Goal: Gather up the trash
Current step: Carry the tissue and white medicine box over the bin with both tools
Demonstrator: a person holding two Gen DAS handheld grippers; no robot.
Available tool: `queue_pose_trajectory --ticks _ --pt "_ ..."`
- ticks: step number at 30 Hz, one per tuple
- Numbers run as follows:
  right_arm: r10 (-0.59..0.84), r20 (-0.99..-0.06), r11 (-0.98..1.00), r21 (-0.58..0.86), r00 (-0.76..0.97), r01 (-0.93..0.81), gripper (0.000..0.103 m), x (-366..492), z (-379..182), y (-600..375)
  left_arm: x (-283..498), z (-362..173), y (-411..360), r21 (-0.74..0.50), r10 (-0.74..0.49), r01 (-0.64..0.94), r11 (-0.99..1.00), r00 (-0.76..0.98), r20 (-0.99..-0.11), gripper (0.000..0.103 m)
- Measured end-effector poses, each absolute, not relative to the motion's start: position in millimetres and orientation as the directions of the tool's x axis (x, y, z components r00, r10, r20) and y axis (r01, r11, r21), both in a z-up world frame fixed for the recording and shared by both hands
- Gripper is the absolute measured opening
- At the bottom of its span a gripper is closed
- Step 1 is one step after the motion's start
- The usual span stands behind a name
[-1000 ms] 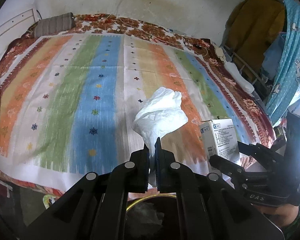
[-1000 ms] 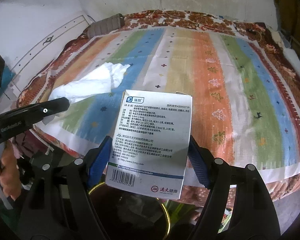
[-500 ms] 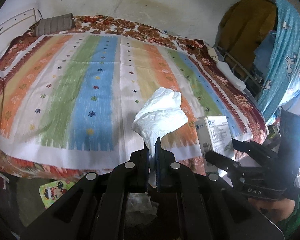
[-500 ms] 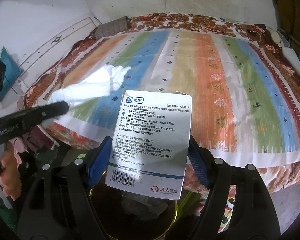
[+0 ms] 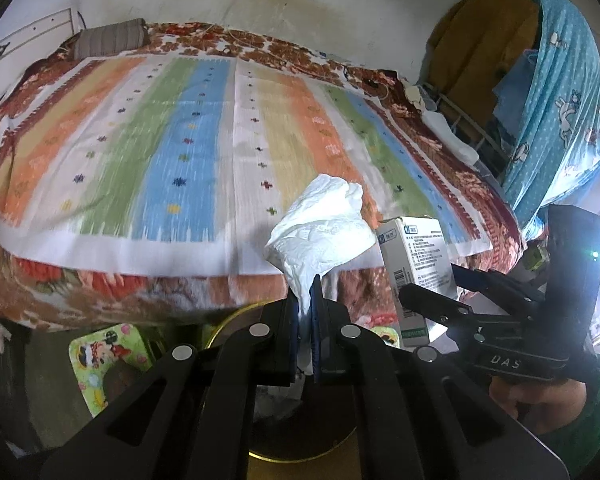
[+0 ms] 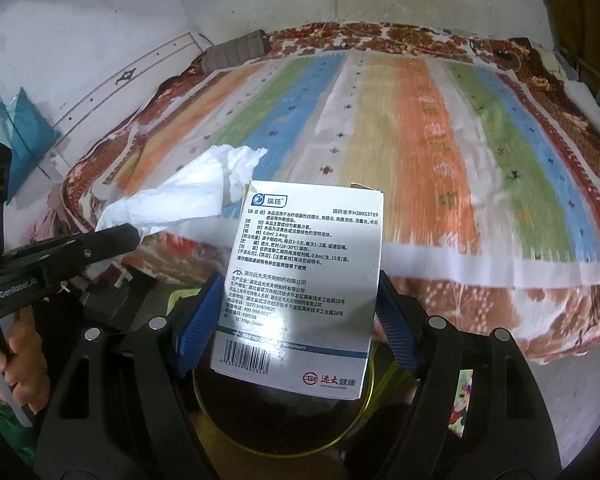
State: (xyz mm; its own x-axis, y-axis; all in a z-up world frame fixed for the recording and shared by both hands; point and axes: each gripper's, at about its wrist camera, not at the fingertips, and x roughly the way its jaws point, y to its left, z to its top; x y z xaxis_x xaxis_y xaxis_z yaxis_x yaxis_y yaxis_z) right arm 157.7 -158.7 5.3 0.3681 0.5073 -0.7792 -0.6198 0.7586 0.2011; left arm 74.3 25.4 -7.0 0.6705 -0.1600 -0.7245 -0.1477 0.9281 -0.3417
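Observation:
My left gripper (image 5: 305, 294) is shut on a crumpled white tissue (image 5: 320, 228), which sticks up from the jaws; the tissue also shows in the right wrist view (image 6: 188, 196). My right gripper (image 6: 296, 312) is shut on a white medicine box (image 6: 304, 280) with printed text and a barcode; the box also shows in the left wrist view (image 5: 416, 264). Both grippers hang past the bed's front edge, over a dark bin with a gold rim (image 6: 340, 438), also seen in the left wrist view (image 5: 220, 328). Pale trash lies inside the bin, mostly hidden.
A bed with a striped mat (image 5: 188, 152) fills the view ahead, with a grey pillow (image 5: 112, 38) at its far left. A colourful packet (image 5: 108, 360) lies on the floor left of the bin. Blue patterned cloth (image 5: 560, 112) hangs at the right.
Both grippers have drawn back from the bed and lowered, still holding the tissue and the box. The bed edge, floor and bin rim have come into view below them.

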Motion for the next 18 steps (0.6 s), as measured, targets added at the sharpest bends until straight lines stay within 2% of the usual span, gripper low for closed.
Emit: queue_pose_trajectory --ticks 14,18 --pt "0.416 -0.859 0.776 0.166 0.297 -0.608 0.070 124.4 -34.4 -165.7 53.5 -39.8 10.1 -0.273 -0.109 -0.211 0.939 0.570 -0.815 0.004" --pt "0.403 -0.881 0.779 0.188 0.248 -0.598 0.070 122.7 -48.0 -163.8 51.0 -54.5 19.1 -0.296 -0.120 -0.267 0.917 0.523 -0.844 0.004"
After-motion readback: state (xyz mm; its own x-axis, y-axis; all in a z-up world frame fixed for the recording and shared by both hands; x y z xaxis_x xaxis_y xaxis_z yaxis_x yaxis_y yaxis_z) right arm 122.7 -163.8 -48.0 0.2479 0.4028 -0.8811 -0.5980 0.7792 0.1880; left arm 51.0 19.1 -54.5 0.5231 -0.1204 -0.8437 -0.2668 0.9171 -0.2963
